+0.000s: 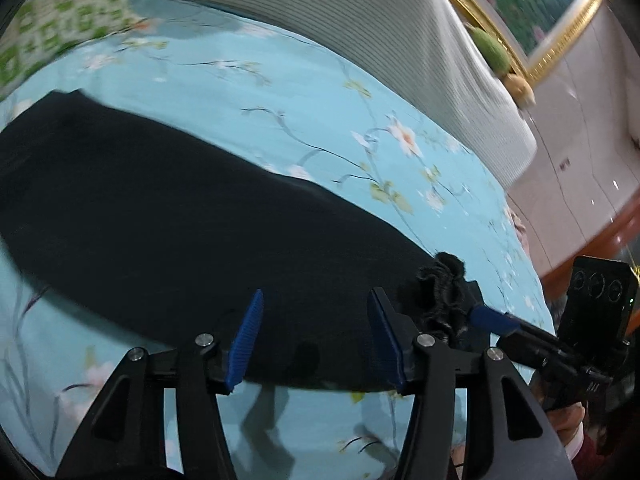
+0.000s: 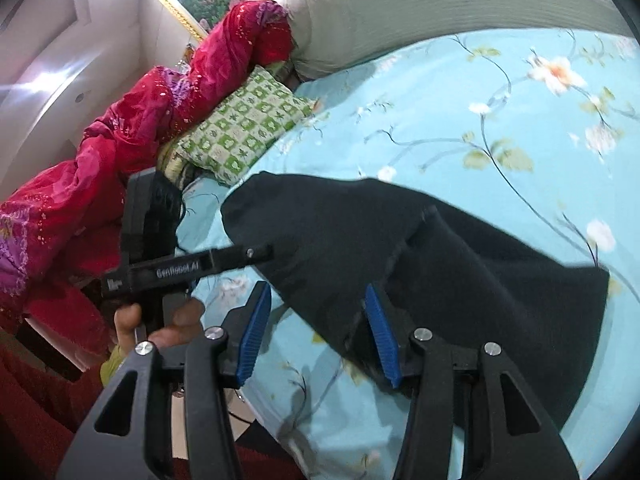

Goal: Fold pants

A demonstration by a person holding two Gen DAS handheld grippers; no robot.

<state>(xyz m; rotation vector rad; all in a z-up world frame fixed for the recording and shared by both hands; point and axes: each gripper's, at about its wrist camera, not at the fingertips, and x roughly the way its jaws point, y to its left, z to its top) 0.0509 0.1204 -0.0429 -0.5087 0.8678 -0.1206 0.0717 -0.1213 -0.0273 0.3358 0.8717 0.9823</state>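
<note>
Black pants [image 1: 168, 232] lie flat on a light blue floral bedsheet [image 1: 280, 80]. My left gripper [image 1: 316, 340] is open, its blue pads [image 1: 248, 336] hovering over the near edge of the pants. In the left wrist view the right gripper's [image 1: 472, 312] fingers touch the bunched elastic waistband [image 1: 444, 292]; whether they pinch it is unclear. In the right wrist view the pants [image 2: 460, 264] show a folded layer with a seam, and my right gripper [image 2: 316, 328] stands open over their near edge. The left gripper [image 2: 260, 254] reaches onto the pants from the left.
A grey ribbed headboard cushion [image 1: 380, 32] runs along the far side of the bed. A green patterned pillow [image 2: 240, 128] and a red sequined blanket [image 2: 140, 120] lie at the bed's left. A gold-framed painting [image 1: 540, 12] hangs on the wall. The bed's near edge [image 2: 280, 420] is just below my right gripper.
</note>
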